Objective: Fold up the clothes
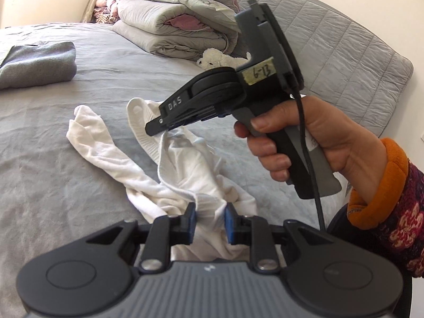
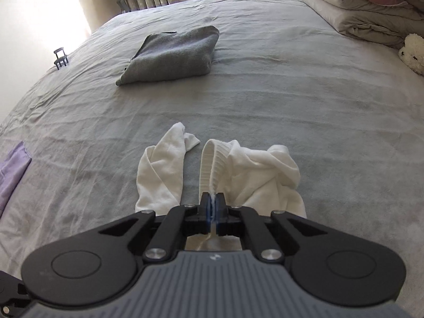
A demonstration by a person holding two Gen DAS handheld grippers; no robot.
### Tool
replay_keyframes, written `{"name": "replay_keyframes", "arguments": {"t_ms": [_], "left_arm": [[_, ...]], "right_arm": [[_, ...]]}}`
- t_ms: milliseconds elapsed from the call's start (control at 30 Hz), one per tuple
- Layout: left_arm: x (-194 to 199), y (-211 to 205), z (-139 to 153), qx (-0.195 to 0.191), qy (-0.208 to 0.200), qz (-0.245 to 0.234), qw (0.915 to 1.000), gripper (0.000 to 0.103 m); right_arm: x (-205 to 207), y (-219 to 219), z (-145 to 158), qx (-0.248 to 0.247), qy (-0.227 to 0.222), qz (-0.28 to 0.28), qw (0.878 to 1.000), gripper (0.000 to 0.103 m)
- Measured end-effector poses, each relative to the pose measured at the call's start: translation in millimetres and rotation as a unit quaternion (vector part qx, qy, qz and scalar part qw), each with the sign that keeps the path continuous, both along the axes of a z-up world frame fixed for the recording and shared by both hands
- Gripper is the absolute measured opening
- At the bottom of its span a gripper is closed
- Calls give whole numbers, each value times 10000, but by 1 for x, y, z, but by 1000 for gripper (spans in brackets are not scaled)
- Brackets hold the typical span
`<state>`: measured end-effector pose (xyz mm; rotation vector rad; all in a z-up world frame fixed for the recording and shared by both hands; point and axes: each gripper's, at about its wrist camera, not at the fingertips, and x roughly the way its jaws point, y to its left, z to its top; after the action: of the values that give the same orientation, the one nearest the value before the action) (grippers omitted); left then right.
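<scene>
A: Where's the garment?

B: The white garment (image 2: 238,169) lies crumpled on the near middle of the grey bed (image 2: 291,100), one sleeve trailing off to the left. The right gripper (image 2: 212,209) has its jaws pressed together on the ribbed edge, with a sliver of white cloth between the blue pads (image 2: 208,212).

A: And the other one?

B: The left gripper (image 1: 209,224) sits at the near end of the pile, jaws a little apart, a bunch of cloth between them. I can't tell whether the pads really press it.

A: So how do we do this step well?

B: I'd judge it's the spreading-out stage, nothing folded yet. Lift by the ribbed edge just enough to let the twists fall out, then draw the two grips apart so the body lies flat. Keep the pinch on the thick rib; thin jersey could slip out.

A: Any clutter?

B: The folded grey sweater (image 2: 172,55) is well off at the far left, the stacked duvet (image 2: 365,13) and plush toy (image 2: 412,53) at the far right. Plenty of bed between.
</scene>
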<state>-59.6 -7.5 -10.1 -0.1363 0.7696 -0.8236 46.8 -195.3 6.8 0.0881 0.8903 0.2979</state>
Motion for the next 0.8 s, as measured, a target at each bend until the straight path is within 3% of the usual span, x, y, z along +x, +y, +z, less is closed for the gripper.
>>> {"name": "replay_keyframes", "arguments": {"t_ms": [267,467,667,800], "left_arm": [[1,40,10,-34,123,696,9975,22],[4,74,18,114,190,1191,9926,22],[14,118,17,356,463,1894,9802,22],[15,141,20,610,382,2328,9699,23]], "right_arm": [[-3,30,26,91,-639,181,9977,2],[6,67,36,59,-829,379,9958,2],[14,108,40,74,-925,636,9937,2],[19,134,39,101,-930,784,9925,2]]}}
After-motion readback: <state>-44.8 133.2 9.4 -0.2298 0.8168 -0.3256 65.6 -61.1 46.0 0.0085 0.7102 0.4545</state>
